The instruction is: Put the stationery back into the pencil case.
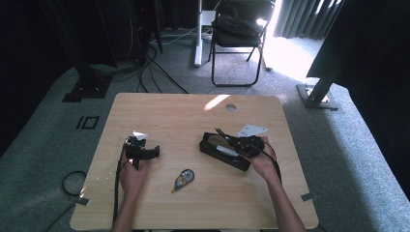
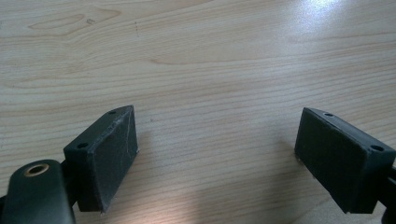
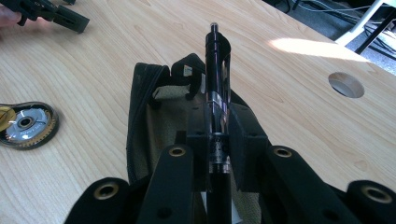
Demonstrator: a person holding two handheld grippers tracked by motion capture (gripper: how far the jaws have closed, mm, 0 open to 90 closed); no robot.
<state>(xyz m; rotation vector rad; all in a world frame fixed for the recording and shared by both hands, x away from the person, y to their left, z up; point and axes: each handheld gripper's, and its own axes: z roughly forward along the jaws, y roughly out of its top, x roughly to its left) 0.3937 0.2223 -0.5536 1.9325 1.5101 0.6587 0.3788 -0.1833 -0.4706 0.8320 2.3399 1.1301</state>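
Note:
My right gripper (image 1: 240, 143) (image 3: 218, 120) is shut on a black pen (image 3: 217, 60) with a chrome band, which points away from me along the jaws. The pen (image 1: 224, 134) hangs over an open black pencil pouch (image 1: 220, 151) (image 3: 142, 112) lying right of the table's middle. At the left of the table, my left gripper (image 1: 144, 153) (image 2: 217, 126) stands open just above bare wood, with nothing between its pads (image 2: 114, 149). It appears again at the top left of the right gripper view as the left gripper (image 3: 56, 16).
A round correction tape dispenser (image 1: 183, 180) (image 3: 25, 123) lies on the wooden table (image 1: 193, 116) near the front middle. A cable hole (image 1: 230, 107) (image 3: 346, 84) sits at the far edge. A folding chair (image 1: 239, 34) and cables stand on the carpet beyond.

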